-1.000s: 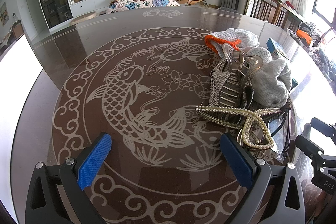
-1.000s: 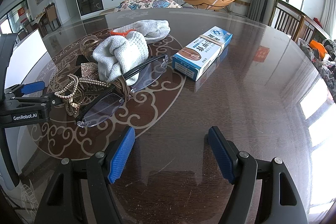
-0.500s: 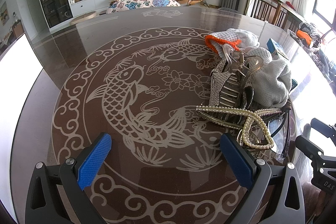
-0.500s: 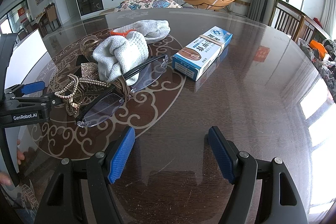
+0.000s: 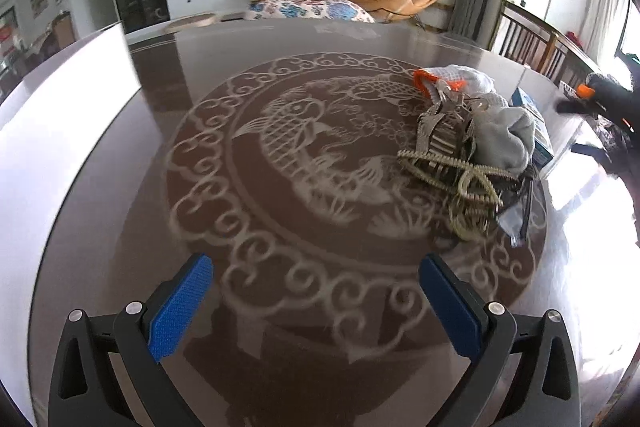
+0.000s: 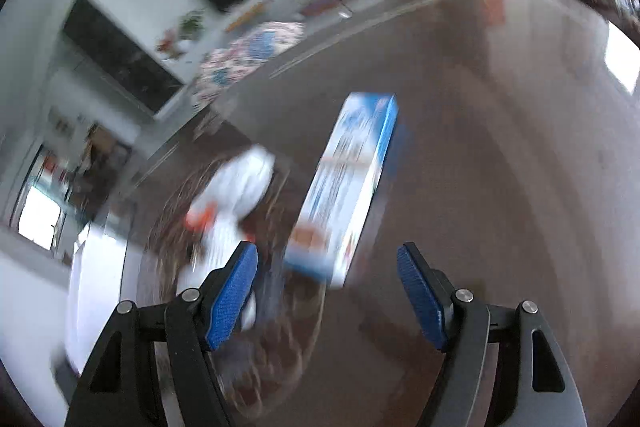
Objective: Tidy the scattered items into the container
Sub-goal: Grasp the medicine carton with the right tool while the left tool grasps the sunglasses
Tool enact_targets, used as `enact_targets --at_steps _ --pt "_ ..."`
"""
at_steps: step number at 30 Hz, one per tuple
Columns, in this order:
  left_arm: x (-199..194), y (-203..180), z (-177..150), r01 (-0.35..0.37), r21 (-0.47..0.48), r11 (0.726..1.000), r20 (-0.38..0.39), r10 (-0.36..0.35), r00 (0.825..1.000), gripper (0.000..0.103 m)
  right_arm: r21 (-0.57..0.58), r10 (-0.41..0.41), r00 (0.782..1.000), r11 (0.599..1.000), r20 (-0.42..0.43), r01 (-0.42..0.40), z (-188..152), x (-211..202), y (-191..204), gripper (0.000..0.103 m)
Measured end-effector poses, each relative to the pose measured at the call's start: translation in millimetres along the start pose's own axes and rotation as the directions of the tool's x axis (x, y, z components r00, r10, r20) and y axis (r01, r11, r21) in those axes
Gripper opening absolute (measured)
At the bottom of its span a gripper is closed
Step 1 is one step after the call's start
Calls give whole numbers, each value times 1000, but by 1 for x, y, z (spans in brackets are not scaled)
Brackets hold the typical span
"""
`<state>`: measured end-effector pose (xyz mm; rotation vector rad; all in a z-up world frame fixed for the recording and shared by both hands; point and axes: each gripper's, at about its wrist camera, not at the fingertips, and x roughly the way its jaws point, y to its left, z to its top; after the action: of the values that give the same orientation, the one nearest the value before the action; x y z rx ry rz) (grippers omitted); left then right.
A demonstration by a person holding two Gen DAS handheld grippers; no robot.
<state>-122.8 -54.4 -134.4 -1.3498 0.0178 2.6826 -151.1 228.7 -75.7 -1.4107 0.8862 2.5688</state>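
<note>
A pile of small items lies on the dark round table (image 5: 200,99) with a fish pattern. It holds grey socks (image 5: 504,135) with an orange cuff, a rhinestone hair clip (image 5: 440,135), a pearl piece (image 5: 460,175) and clear glasses (image 5: 516,215). A blue and white box (image 5: 538,131) lies just behind the pile. My left gripper (image 5: 316,303) is open and empty, well short of the pile. In the blurred, tilted right wrist view, my right gripper (image 6: 328,291) is open over the near end of the box (image 6: 348,187), with a sock (image 6: 240,187) to its left.
A white flat surface (image 5: 60,131) borders the table's left edge. Wooden chairs (image 5: 532,39) stand at the far right. The black body of the other hand-held device (image 5: 604,99) shows at the right edge of the left wrist view. No container is clearly visible.
My right gripper has swung forward and tilted toward the blue box, blurring its view. My left gripper has drawn back and up, so the pile looks farther away.
</note>
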Motion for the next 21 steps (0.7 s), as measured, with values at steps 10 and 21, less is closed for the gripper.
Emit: enact_targets --at_steps 10,21 --pt "-22 32 -20 26 -47 999 -28 -27 999 103 -216 -304 950 934 -70 283 19 66 58 67" --pt "-23 4 -19 195 64 979 -77 -190 979 103 -266 -174 984 950 -25 162 -47 3 29 42"
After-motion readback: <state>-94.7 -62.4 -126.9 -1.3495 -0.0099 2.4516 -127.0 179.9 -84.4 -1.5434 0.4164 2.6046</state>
